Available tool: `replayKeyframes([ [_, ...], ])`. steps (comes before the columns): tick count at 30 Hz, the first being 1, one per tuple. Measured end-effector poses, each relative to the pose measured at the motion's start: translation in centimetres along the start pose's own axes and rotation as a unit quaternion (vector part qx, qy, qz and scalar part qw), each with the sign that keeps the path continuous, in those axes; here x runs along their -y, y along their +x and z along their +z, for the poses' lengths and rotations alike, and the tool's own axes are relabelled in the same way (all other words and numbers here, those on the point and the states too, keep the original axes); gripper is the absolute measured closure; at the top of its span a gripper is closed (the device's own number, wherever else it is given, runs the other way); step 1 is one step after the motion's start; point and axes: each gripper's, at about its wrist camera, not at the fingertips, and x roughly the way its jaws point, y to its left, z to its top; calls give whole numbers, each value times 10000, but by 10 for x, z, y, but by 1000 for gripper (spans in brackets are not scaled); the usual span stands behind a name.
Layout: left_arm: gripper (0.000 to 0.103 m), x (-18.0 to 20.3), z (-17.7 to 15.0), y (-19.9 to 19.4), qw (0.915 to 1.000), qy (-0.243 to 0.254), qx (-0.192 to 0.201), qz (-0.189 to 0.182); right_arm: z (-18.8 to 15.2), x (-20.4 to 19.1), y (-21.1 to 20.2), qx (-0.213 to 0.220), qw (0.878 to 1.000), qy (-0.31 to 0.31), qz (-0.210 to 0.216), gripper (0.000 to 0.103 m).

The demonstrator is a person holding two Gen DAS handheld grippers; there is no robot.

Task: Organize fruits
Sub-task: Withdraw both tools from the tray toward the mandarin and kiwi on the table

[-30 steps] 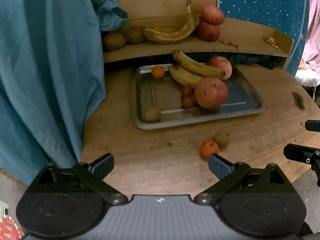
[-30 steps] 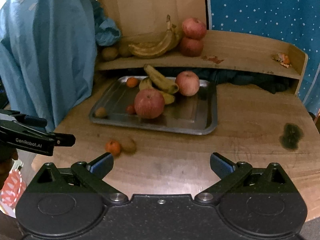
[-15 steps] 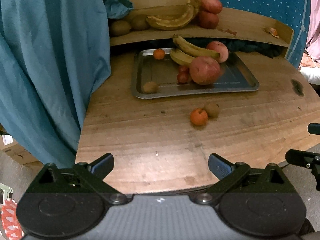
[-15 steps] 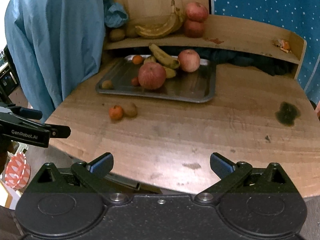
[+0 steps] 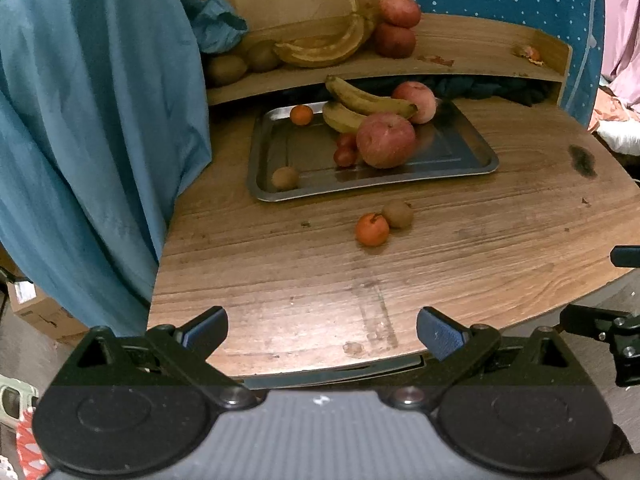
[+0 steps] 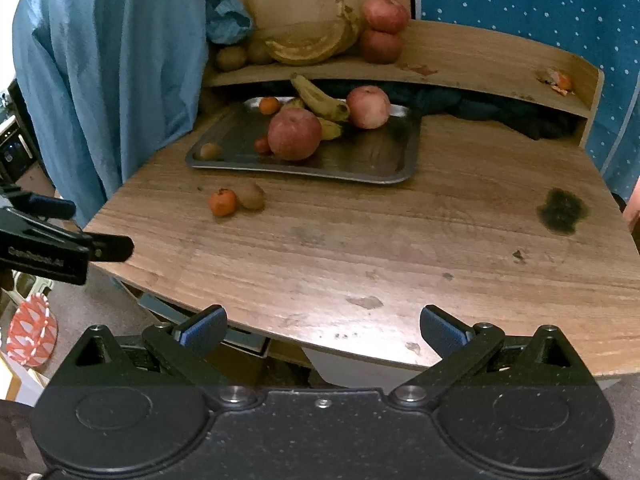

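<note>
A steel tray [image 5: 472, 168] [image 6: 404, 160] at the back of the round wooden table [image 5: 480, 240] holds two apples, two bananas [image 5: 360, 100], a tangerine, small red fruits and a kiwi [image 5: 285, 178]. On the bare wood in front of the tray a loose tangerine [image 5: 372, 230] [image 6: 222, 202] touches a loose kiwi [image 5: 397, 213] [image 6: 250, 196]. My left gripper [image 5: 322, 330] stands open over the table's near edge, holding nothing. My right gripper [image 6: 323, 330] is open too, back over the front edge, holding nothing.
A wooden shelf [image 5: 480, 52] behind the tray carries two stacked apples [image 5: 396, 24], bananas and kiwis. Blue cloth [image 5: 92, 120] hangs at the left. A dark stain [image 6: 562, 210] marks the table's right side. A red-and-white object [image 6: 30, 332] lies on the floor at left.
Both grippers have pulled back from the tray toward the table's near edge, so the table front and floor now show. The fruit has not moved. Both stay open.
</note>
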Motion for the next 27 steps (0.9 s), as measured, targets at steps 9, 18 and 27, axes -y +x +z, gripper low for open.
replayKeyframes([
  [9, 0, 1, 1, -8, 9998, 98, -44, 151, 2, -3, 1, 32, 9998, 20, 170, 1],
  [18, 0, -9, 2, 5, 9998, 76, -165, 119, 11, -11, 13, -9, 9998, -97, 199, 1],
  [27, 0, -5, 17, 30, 9982, 472, -364, -54, 28, -11, 30, -81, 9999, -105, 86, 1],
])
